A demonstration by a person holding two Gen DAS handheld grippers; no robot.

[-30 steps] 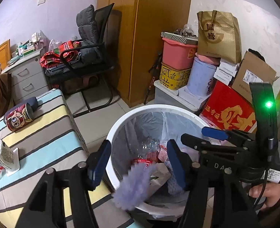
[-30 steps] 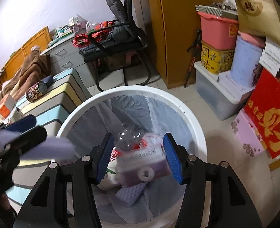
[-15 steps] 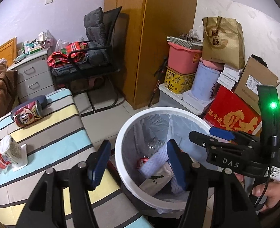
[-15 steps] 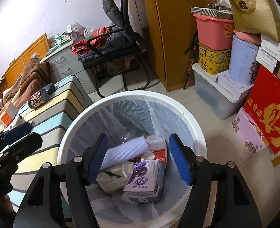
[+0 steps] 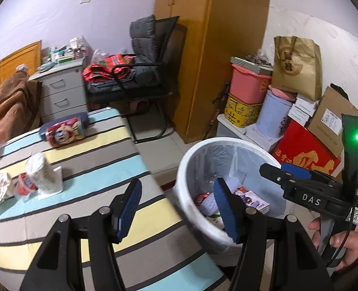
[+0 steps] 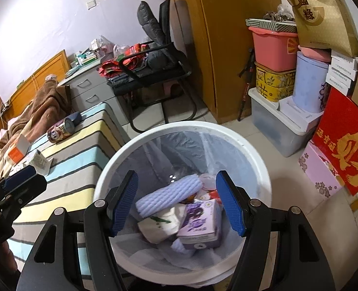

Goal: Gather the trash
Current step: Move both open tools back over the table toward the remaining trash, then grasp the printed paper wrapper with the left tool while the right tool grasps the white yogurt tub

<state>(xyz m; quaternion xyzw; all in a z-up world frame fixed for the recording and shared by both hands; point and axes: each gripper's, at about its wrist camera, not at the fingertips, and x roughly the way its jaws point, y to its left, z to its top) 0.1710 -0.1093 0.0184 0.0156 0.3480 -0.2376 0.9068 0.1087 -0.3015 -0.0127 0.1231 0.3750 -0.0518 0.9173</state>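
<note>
Both dropped items now lie in the white bin point(image 6: 256, 167); left gripper point(image 5: 176, 208) shifted over the striped bed's point(image 5: 101, 160) corner, right gripper point(image 6: 176, 203) above the bin, both jaws wide, empty

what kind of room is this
Most likely a lived-in bedroom that doubles as storage: a bed with a striped cover and a brown blanket, a grey drawer unit beside it, and stacked storage boxes by the wooden wardrobe.

The trash bin point(image 6: 256, 150) is white with a clear liner; inside lie a pale lavender ribbed foam sleeve point(image 6: 169, 194) and a purple carton point(image 6: 200, 223). The bed cover point(image 5: 101, 160) is striped grey, light blue and yellow with thin black lines. Both hand-held grippers have black frames and blue pads point(image 6: 125, 203).
</note>
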